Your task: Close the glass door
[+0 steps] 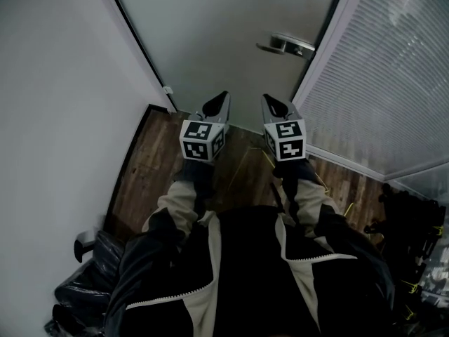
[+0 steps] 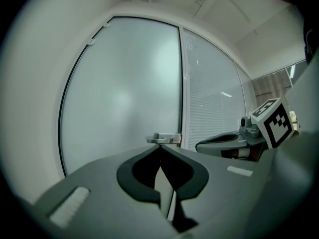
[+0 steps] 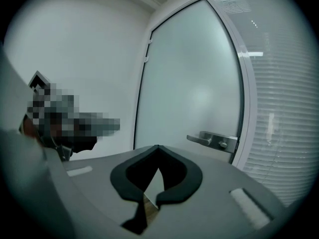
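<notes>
Head view, glass door [image 1: 224, 41]: frosted, at 12 o'clock beyond both grippers.
Head view, handle [image 1: 286, 45]: metal lever, at 1 o'clock, apart from both grippers.
Head view, left gripper [image 1: 219, 100]: beside the right gripper [image 1: 275, 104], both over the wood floor [image 1: 151, 167].
Head view, slatted panel [image 1: 386, 83]: at 2 o'clock.
Left gripper view, left gripper [image 2: 159, 147]: jaws together, nothing between; handle [image 2: 163, 139] at 12 o'clock.
Right gripper view, right gripper [image 3: 158, 147]: jaws together, nothing between; handle [image 3: 212, 140] at 2 o'clock; white wall [image 3: 84, 59] at 10 o'clock.
</notes>
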`<state>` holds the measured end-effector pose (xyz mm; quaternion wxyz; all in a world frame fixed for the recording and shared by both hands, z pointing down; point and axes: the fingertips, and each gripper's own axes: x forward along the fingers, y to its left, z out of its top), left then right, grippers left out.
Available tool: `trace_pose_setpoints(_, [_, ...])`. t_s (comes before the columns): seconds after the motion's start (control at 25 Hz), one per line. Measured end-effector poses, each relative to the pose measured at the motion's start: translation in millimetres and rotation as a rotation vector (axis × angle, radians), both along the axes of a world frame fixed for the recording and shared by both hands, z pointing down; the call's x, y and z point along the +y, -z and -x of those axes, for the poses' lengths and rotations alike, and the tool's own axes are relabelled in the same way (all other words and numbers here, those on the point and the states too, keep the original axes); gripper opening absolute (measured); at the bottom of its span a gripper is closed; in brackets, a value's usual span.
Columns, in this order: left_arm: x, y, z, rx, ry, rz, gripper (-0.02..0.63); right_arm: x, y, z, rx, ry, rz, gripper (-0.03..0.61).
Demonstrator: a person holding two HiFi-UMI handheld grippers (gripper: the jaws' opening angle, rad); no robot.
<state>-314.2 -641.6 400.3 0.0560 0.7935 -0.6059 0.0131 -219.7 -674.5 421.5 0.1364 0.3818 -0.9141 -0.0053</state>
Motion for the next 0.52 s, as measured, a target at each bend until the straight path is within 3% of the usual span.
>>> trace_pose_setpoints(0.52, [-0.6,-0.2,-7.0,-0.033,-0.014,-0.007,0.000,3.0,-1.8,-2.9,0.025,0.009,-0.030,0.001])
